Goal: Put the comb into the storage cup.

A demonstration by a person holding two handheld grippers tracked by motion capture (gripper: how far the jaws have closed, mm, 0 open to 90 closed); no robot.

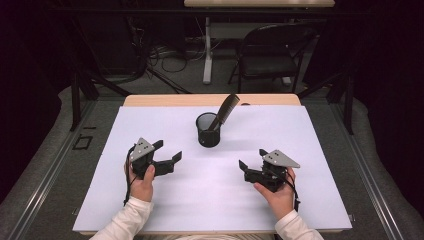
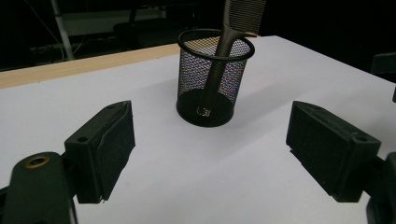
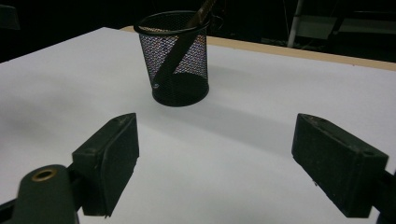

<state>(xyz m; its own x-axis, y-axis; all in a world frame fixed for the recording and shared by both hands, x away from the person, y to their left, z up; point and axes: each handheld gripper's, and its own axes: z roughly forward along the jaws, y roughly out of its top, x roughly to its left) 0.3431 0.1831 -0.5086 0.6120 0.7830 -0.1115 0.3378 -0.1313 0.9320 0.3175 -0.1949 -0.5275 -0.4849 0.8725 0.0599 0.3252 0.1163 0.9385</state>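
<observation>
Mesh cup (image 1: 208, 131) stood upright on white table (image 1: 150, 210), toward far middle. Comb (image 1: 224, 111) sat inside cup, handle down, leaning to right, toothed end poking above rim. Left tool (image 1: 167, 151) rested low over table, near-left of cup, jaws spread wide, nothing between them. Right tool (image 1: 251, 159) sat near-right of cup, jaws likewise spread, nothing gripped. Both tools pointed toward cup, well apart from it and from each other. Chair (image 1: 272, 50) stood on floor beyond table.
</observation>
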